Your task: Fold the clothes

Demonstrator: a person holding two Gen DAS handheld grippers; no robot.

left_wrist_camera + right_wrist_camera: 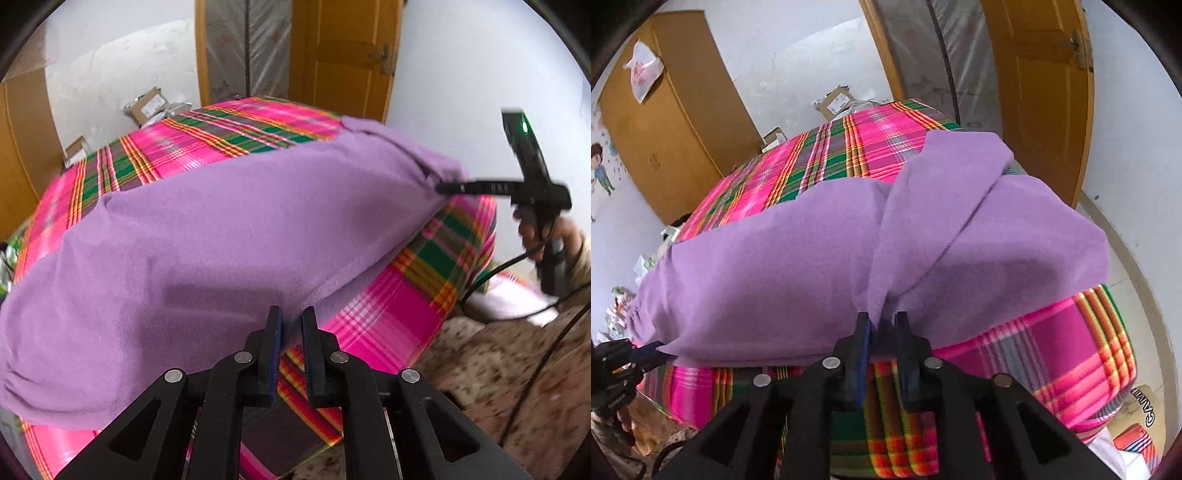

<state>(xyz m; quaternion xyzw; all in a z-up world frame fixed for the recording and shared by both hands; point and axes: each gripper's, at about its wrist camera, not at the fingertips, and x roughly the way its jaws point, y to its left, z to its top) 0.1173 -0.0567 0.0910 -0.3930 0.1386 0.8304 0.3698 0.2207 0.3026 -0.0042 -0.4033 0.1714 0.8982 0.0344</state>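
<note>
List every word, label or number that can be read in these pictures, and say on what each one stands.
"GAM", the rest unclear: on a pale yellow thing on the floor.
Labels on the boxes behind the bed: too small to read.
Pink print on the poster on the wardrobe: too blurred to read.
Nothing else can be read.

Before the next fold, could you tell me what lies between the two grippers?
The purple cloth, lying on the plaid bedspread, stretches from left gripper to right gripper; the left wrist view shows it.
</note>
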